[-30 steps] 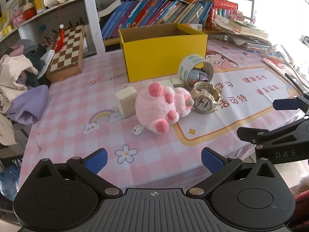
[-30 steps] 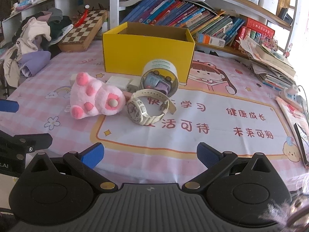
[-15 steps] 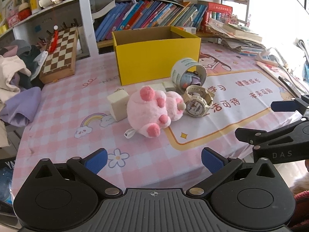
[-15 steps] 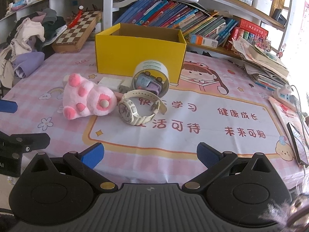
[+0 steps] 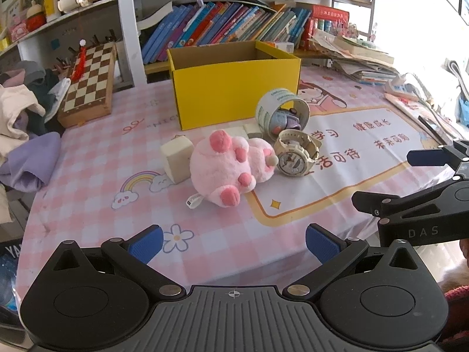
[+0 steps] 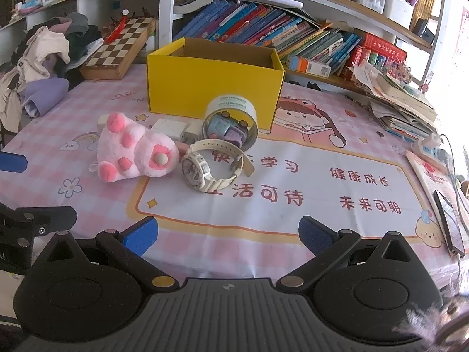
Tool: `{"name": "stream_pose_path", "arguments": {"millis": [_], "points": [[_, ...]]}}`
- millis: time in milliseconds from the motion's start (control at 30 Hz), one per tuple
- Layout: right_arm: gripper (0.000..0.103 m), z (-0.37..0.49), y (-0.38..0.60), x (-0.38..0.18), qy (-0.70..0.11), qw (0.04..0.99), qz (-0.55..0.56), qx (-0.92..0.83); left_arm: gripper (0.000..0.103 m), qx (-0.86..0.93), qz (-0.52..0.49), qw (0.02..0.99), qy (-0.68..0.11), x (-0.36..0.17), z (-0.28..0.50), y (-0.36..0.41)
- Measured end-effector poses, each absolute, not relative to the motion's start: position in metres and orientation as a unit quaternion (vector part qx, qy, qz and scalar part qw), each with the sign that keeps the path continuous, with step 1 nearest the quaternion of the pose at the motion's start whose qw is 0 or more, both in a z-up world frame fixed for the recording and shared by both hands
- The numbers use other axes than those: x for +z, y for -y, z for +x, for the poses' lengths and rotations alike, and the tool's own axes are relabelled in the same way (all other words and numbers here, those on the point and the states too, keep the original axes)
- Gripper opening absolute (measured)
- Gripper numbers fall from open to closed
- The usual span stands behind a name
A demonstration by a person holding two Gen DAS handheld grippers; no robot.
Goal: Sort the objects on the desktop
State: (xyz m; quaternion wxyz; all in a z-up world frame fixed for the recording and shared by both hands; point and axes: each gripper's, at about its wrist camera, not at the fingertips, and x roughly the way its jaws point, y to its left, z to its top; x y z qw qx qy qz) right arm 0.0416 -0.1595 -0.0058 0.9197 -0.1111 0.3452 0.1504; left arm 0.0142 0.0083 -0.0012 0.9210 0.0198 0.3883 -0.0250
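**Sorting not yet begun: every loose item lay outside the box**

Nothing visible had gone into the yellow cardboard box [image 6: 214, 83]; what showed of its brown interior looked bare, though its floor was hidden in both views. By that reading the whole job remained. The left hand-held gripper [image 5: 234, 242] and the right hand-held gripper [image 6: 228, 231] hung at the near edge of the tabletop [image 6: 322, 176], jaws spread wide and holding nothing, well apart from the clutter.

That clutter sat bunched just in front of the box. A pink plush toy [image 5: 231, 165] lay on its back, fluffy and soft, darker pink pads on its paws and a fabric tag trailing at its side. Touching it was a cream wristwatch [image 6: 209, 168], hard moulded plastic with a round dial and a curled strap. Behind the watch a short cylindrical tub [image 6: 231, 123] lay tipped on its side, mouth toward the cameras, with small blue and purple pieces inside. A pale beige block [image 5: 176, 158] stood beside the plush, matte and squarish, and flat white slabs [image 6: 170, 127] lay between plush and box. The cloth on the tabletop was smooth, pink-checked and printed.
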Motion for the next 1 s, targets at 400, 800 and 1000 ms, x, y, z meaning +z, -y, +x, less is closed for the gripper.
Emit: {"name": "stream_pose_path", "arguments": {"millis": [400, 800, 1000], "points": [[0.103, 0.0424, 0.1576, -0.0050, -0.344, 0.920, -0.114, 0.150, 0.103, -0.025, 0.017, 0.922, -0.385, -0.0010, 0.0142, -0.0105], [0.103, 0.0418, 0.1544, -0.0065, -0.348, 0.918, -0.117, 0.152, 0.103, -0.030, 0.019, 0.921, -0.389, -0.0020, 0.0145, -0.0102], [0.103, 0.0430, 0.1542, -0.0048, -0.345, 0.919, -0.115, 0.154, 0.103, -0.023, 0.022, 0.920, -0.390, -0.0020, 0.0170, -0.0114]]}}
